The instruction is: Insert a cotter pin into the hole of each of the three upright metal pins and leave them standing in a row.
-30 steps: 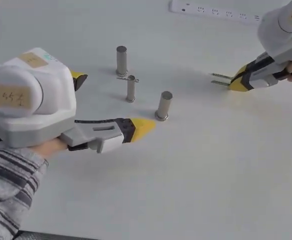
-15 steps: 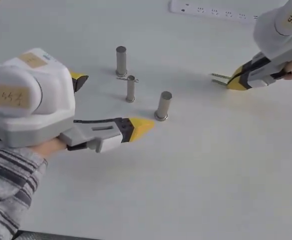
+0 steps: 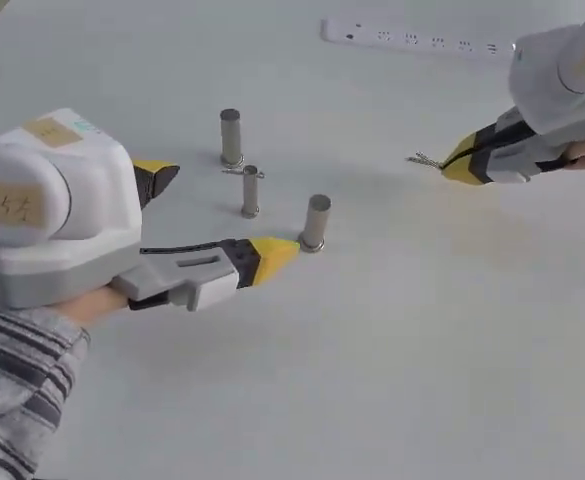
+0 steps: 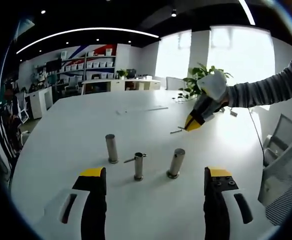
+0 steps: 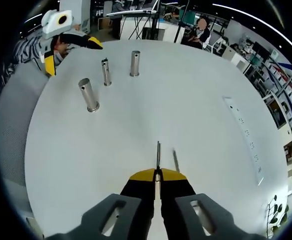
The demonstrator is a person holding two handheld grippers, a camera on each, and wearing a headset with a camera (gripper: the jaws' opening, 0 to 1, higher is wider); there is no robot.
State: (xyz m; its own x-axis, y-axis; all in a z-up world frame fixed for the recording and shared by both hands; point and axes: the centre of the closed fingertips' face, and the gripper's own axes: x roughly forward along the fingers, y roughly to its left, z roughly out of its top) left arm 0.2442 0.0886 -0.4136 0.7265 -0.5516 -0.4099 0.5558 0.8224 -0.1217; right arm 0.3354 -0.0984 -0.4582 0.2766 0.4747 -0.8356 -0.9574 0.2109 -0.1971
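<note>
Three upright metal pins stand in a slanted row: the far pin, the middle pin and the near pin. A cotter pin sticks through the head of the middle pin. My left gripper is open, its jaws on either side of the row just short of it, seen as in its own view. Well to the right of the row, my right gripper is shut on a second cotter pin, which points at the pins. A similar thin piece lies beside it on the table.
A white power strip lies at the far edge of the white table. In the left gripper view, chairs, a plant and shelving stand beyond the table. A striped sleeve shows at the lower left.
The head camera has shifted, so the whole scene sits a little lower and to the left. The right gripper has edged slightly toward the row with its cotter pin. The left gripper keeps its place.
</note>
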